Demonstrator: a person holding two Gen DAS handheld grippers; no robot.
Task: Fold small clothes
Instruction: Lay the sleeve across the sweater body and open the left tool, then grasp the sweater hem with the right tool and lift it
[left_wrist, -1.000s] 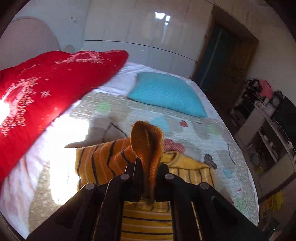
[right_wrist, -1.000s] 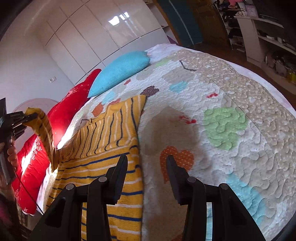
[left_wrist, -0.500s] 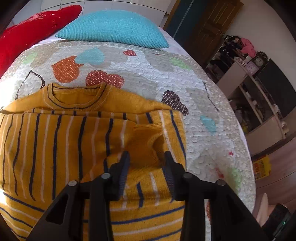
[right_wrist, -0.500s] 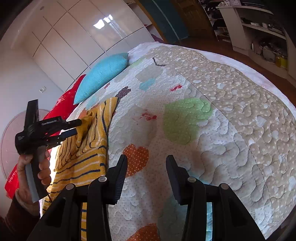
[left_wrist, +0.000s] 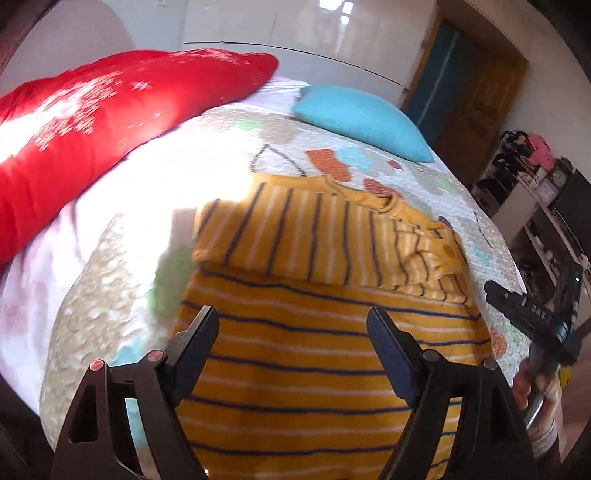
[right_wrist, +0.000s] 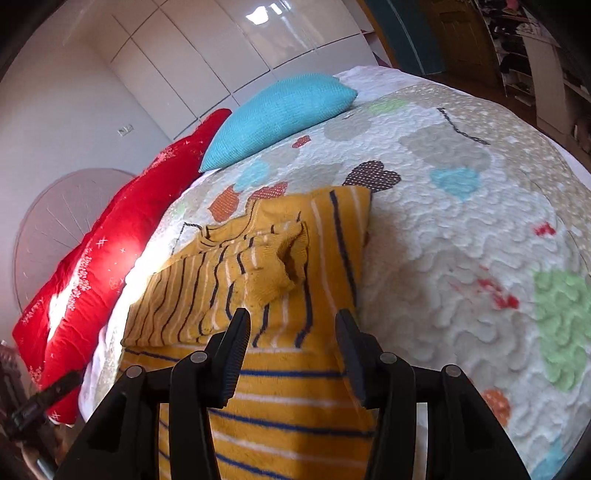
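Lying on the bed, the sweater has one sleeve folded across. Both hand-held grippers, left and right, hover open and empty, probably lining up the next fold.

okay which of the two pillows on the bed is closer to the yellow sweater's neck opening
The turquoise knitted pillow. It lies just beyond the collar of the mustard-yellow striped sweater, while the long red pillow with white snowflakes runs along the bed's far side edge.

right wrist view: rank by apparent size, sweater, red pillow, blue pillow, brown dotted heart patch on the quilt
1. Yellow striped sweater, though it lies closest to the camera, which inflates it.
2. Red pillow.
3. Blue pillow, farther back, so its gap to the red one is unsure.
4. Brown dotted heart patch, clearly smallest.
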